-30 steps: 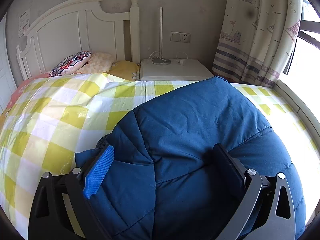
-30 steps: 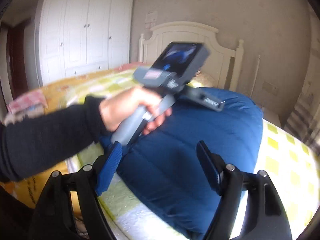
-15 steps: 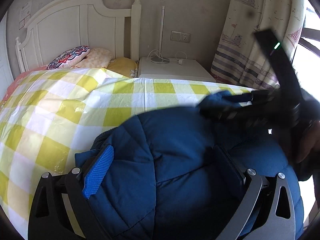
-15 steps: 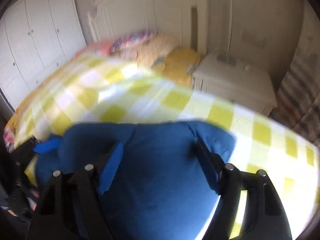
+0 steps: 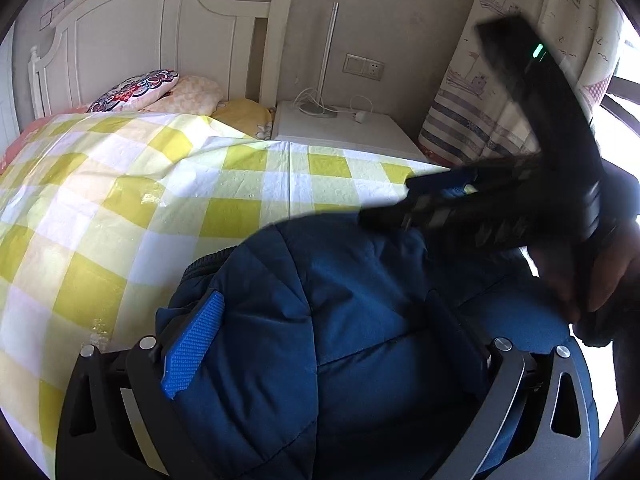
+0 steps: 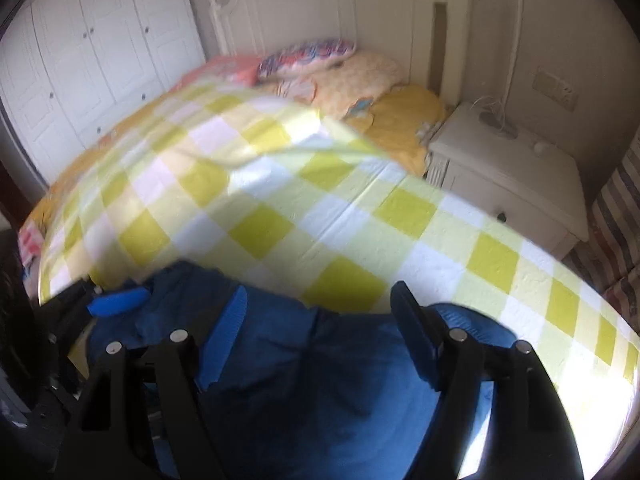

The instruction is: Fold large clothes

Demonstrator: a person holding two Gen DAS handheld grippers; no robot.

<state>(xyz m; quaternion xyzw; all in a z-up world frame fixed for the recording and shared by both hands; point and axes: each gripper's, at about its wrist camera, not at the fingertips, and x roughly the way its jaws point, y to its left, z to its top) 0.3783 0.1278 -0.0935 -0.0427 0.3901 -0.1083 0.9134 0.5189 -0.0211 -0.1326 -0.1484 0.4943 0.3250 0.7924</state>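
Jacket grab, both grippers low over the bed.
My left gripper [image 5: 320, 356] gapes around the puffy blue jacket [image 5: 360, 340], grip unclear; right gripper [image 6: 316, 332] at 3 o'clock is closing, fabric between jaws. Soft, light, slippery: I'd pinch a quilted seam. Checked bedspread [image 5: 120, 200] beyond.

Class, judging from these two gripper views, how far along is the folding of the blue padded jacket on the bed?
Done: the blue jacket lies bunched into a compact mound on the checked bedspread. In hand: both the left gripper and the right gripper straddle its edges; the right's jaws are closing, fabric between them. Left: it is not yet a flat, neat fold.
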